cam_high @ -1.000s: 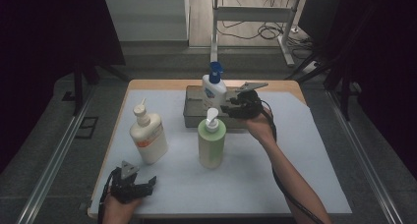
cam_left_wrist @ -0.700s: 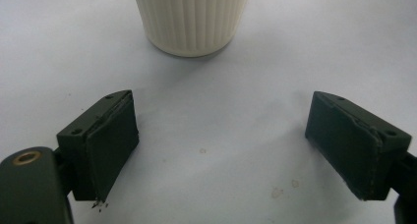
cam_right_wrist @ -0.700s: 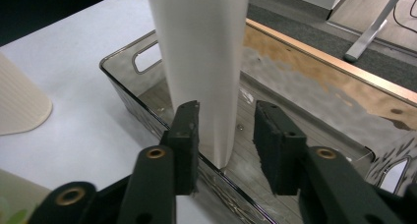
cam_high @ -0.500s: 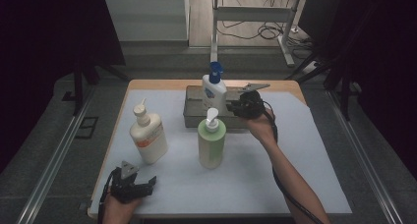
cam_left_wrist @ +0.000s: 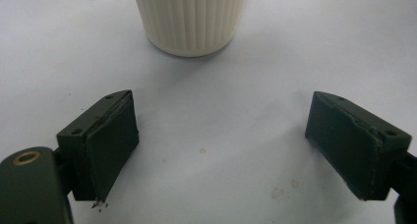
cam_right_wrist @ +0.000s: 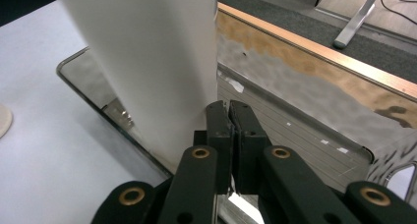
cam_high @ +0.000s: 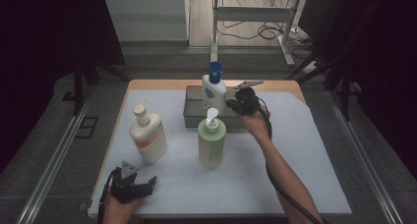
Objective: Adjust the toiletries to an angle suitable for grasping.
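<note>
R jaws: right gripper (cam_right_wrist: 230, 130) closed pad to pad, nothing between them; have just been closing. Tips sit just beside the base of the white bottle (cam_right_wrist: 147, 62), at its right in the right gripper view; contact w/ the bottle wall can't be told.
L jaws: left gripper (cam_left_wrist: 223, 150) wide open, empty, low over the bench (cam_left_wrist: 221, 86); ribbed base of the cream bottle (cam_left_wrist: 191, 17) ahead, apart from both pads.
Hidden / cut off: white bottle's top and label out of frame in the right gripper view; cream bottle seen there as base only in the left gripper view. In the high view the right gripper (cam_high: 235, 105) is dark and small, jaws hard to make out.
White bottle: blue pump, upright (cam_high: 214, 89), standing inside the metal tray (cam_high: 193, 117) at its left-centre part.
Tray: grey metal, shallow, at the far middle of the bench; right part of its floor bare (cam_right_wrist: 305, 130), w/ small specks. Near wall partly hidden behind the green bottle in the high view.
Surroundings: green bottle (cam_high: 212, 145), white pump, upright on the bench just in front of the tray, between the camera and the tray. Cream bottle (cam_high: 147, 138), orange label, upright at left, near the left gripper (cam_high: 147, 183).
Bench: pale sheet over a wooden top (cam_high: 162, 82), wood showing along the far edge.
</note>
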`<state>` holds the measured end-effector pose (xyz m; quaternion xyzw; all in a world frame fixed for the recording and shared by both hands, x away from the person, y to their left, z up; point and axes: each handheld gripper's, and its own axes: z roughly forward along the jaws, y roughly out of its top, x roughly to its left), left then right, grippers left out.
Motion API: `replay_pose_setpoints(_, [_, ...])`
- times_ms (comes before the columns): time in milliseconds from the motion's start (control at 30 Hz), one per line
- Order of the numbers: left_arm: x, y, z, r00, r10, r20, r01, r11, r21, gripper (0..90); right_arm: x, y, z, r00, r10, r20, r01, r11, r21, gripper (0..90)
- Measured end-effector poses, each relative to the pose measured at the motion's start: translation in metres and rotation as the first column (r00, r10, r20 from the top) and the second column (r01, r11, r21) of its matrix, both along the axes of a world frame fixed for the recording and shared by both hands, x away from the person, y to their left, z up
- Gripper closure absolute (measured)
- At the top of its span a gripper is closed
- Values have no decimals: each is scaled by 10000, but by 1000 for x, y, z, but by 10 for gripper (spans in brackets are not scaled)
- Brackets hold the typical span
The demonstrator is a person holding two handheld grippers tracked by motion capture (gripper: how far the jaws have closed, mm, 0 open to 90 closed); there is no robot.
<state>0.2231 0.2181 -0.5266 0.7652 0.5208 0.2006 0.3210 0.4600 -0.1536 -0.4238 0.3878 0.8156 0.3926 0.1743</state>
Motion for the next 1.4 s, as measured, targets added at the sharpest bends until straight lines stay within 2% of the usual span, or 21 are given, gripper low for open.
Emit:
replay_pose_setpoints(300, [0,0,0,10000,-5,-11,5,10000,0,120,10,7,-7,9998,-135,-172,132,9997,-183,889])
replay_pose_setpoints(467, [0,0,0,10000,-3,-16,3,10000,4,120,17,6,-16,9992,-131,-380,128,9999,-91,878])
replay_pose_setpoints(633, [0,0,0,10000,-2,-20,2,10000,-1,120,18,8,-21,9986,-161,-500,152,9997,-172,881])
replay_pose_setpoints(800, [0,0,0,10000,-3,-32,3,10000,-4,120,19,9,-25,9975,-88,-701,89,10000,12,880])
replay_pose_setpoints(1400, [0,0,0,10000,-14,-34,14,10000,11,120,20,27,-30,9960,160,-884,-171,9998,-123,858])
